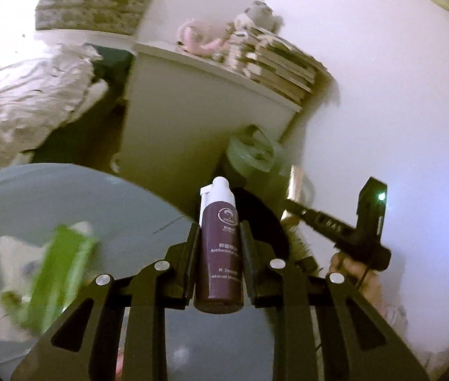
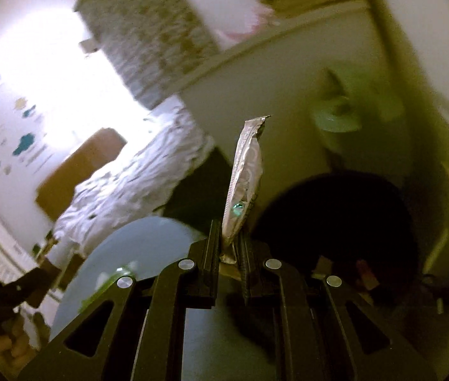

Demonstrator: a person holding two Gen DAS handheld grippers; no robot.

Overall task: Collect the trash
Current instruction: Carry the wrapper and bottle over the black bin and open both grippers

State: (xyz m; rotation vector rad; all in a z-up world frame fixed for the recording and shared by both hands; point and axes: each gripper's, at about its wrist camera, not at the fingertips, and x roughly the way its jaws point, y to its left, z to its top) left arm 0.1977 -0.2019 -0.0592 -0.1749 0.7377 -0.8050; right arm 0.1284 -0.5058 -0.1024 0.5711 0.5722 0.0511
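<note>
My left gripper (image 1: 219, 233) is shut on a dark purple spray bottle (image 1: 220, 250) with a white cap, held upright above the edge of a round grey glass table (image 1: 65, 197). My right gripper (image 2: 228, 238) is shut on a silver foil wrapper (image 2: 245, 174) that sticks up between the fingers. A black bin (image 2: 335, 219) with a dark opening lies just ahead and right of the right gripper; it shows in the left wrist view (image 1: 262, 219) behind the bottle. The right gripper also appears in the left wrist view (image 1: 345, 228).
A green packet (image 1: 62, 273) and white tissue (image 1: 8, 260) lie on the table. A white cabinet (image 1: 192, 111) with stacked books (image 1: 281, 63) stands behind, a green plastic bag (image 1: 249, 152) at its foot. A bed (image 1: 24, 101) is at left.
</note>
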